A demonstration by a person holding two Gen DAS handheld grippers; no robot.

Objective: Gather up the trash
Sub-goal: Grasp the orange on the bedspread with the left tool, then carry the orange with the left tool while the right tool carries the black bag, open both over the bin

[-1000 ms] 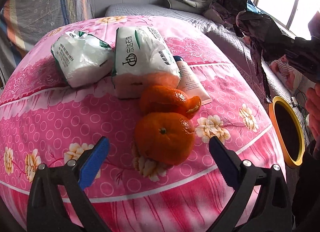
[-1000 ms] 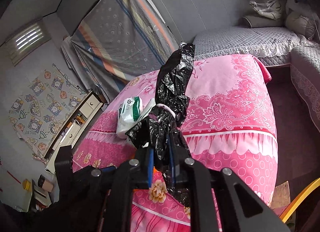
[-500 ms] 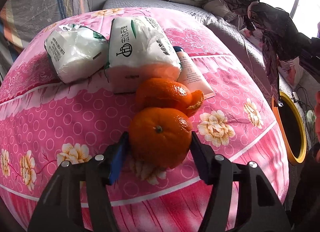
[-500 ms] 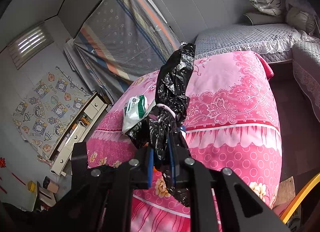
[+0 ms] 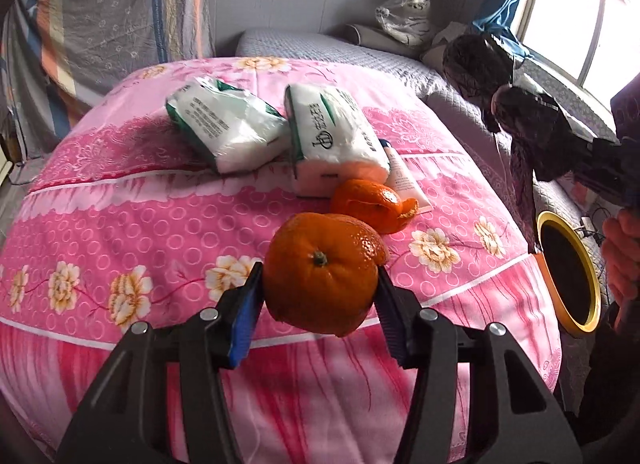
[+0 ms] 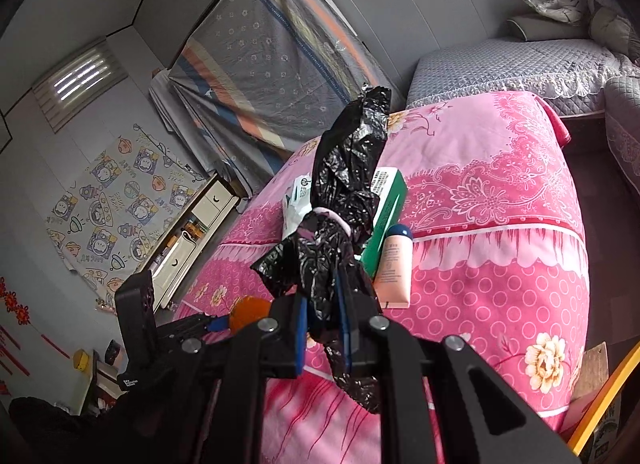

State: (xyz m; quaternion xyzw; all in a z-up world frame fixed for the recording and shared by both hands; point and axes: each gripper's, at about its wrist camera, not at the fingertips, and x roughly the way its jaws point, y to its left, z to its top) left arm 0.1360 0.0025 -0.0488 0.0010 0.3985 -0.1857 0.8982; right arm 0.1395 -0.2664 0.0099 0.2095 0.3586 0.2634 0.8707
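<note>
Orange peel (image 5: 322, 274) clamped in my left gripper (image 5: 320, 304), lifted off pink bedspread (image 5: 120, 224) near its front edge. My right gripper (image 6: 323, 330) pinches black trash bag (image 6: 344, 200).

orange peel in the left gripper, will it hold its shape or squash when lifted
The orange peel looks hollow, with a torn edge at the right, so it is probably light and may squash if the left gripper squeezes harder. Its dimpled rind should grip the blue fingers fairly well. Its rounded shape could roll if dropped.
</note>
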